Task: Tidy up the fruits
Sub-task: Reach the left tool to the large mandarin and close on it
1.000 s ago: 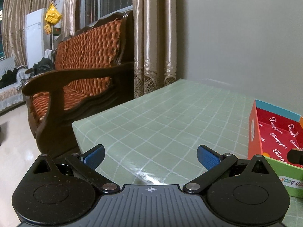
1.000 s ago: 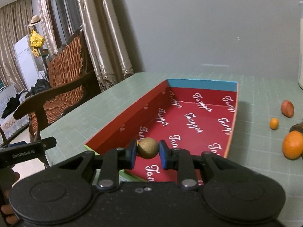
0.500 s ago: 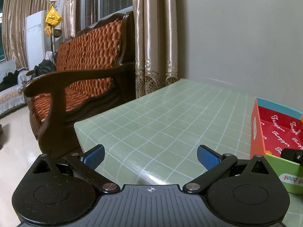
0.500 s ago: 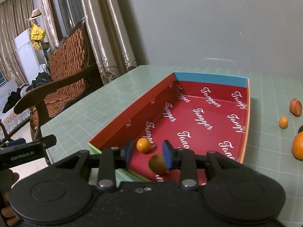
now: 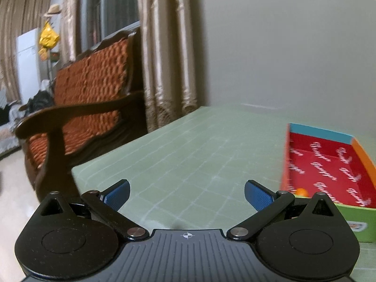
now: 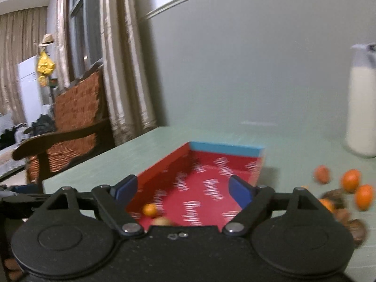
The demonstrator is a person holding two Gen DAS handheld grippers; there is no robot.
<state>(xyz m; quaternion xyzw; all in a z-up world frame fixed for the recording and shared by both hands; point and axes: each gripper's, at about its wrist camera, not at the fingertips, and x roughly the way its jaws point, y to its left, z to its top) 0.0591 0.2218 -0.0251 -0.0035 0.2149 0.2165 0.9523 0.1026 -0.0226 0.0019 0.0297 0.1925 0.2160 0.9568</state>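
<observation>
Right tool (image 6: 183, 188): jaws have just been opening, now wide and empty. Brown fruit (image 6: 162, 221) lies in the box (image 6: 225, 149) beside a small orange fruit (image 6: 150, 209). Remaining fruits (image 6: 350, 180) near the bench's right edge are light, round, roll-prone; grip across the middle.

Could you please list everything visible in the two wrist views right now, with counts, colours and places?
Box: one, red inside, blue far wall, on the table.
Small orange fruit: one, in the box's near corner.
Brown round fruit: one, beside it, partly hidden.
Loose fruits: several, orange and brown, blurred, on the table right of the box.
Table: one, green checked cover.
Jug: one, white contents, far right.
Wooden armchair: one, orange cushions, left.
Curtains: beige, behind the chair.
Left gripper: open, nothing between the jaws.
Right gripper: jaws just opened, holding nothing.
</observation>
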